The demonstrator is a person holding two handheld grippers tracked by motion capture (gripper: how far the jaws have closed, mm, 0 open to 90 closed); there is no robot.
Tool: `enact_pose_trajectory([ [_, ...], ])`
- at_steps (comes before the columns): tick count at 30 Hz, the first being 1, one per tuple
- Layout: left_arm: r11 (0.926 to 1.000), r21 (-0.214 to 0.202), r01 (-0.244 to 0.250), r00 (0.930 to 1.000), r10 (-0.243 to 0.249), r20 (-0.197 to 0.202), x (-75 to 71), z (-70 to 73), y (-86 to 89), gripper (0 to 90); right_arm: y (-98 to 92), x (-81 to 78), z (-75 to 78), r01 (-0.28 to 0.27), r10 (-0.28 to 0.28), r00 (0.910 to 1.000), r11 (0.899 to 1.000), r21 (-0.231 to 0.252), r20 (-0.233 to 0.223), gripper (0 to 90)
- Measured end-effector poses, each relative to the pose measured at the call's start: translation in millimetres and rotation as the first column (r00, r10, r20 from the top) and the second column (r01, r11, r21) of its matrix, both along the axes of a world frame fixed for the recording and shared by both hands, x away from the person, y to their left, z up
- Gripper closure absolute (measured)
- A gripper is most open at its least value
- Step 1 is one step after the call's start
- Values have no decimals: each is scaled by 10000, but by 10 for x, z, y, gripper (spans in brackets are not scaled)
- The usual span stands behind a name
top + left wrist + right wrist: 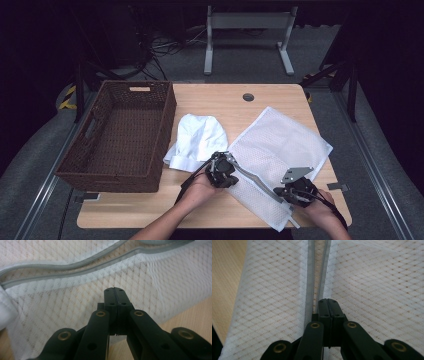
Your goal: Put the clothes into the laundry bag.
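Mesh bag (pixel 280 150) lies flat at the right of the tabletop (pixel 210 100), zipper (pixel 315 280) open. Left tool (pixel 223 175) and right tool (pixel 296 192), both clamped on its near edge, apparently to spread the mouth for the white garment (pixel 197 137).

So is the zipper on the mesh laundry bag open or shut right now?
Open. The zipper on the mesh laundry bag shows its two grey tapes apart, with mesh visible between them in both gripper views.
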State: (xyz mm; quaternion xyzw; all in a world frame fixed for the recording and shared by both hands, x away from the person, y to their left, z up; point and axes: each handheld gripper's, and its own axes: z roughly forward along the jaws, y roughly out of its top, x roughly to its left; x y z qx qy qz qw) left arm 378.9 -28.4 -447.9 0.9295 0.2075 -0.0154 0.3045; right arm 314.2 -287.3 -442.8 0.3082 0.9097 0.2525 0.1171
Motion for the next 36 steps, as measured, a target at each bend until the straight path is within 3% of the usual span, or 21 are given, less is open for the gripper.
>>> enact_pose_trajectory([
  [5,9994,234,249,9997,-250,39,-59,-24,-69,899,50,-17,2,-344,343,9994,9994,-27,-69,900],
  [9,9996,149,257,9996,-256,-81,-58,-33,-75,900,40,-15,21,-307,307,9995,9995,-8,-47,886],
  [16,9991,161,383,9993,-383,-10,-57,-34,-73,900,62,30,95,-251,246,9996,9985,488,117,764],
  [21,9992,126,391,9992,-390,-61,-48,-37,-68,900,178,156,160,-236,211,9994,9959,868,288,642],
  [27,9991,156,406,9992,-406,11,-57,-36,-72,900,350,416,208,-250,184,9984,9920,1234,543,576],
  [31,9989,187,426,9990,-428,88,-61,-34,-75,900,488,531,168,-464,402,9975,9927,1110,577,527],
  [36,9989,133,447,9990,-447,-18,-50,-37,-69,900,534,525,33,-540,512,9979,9957,753,391,487],
])
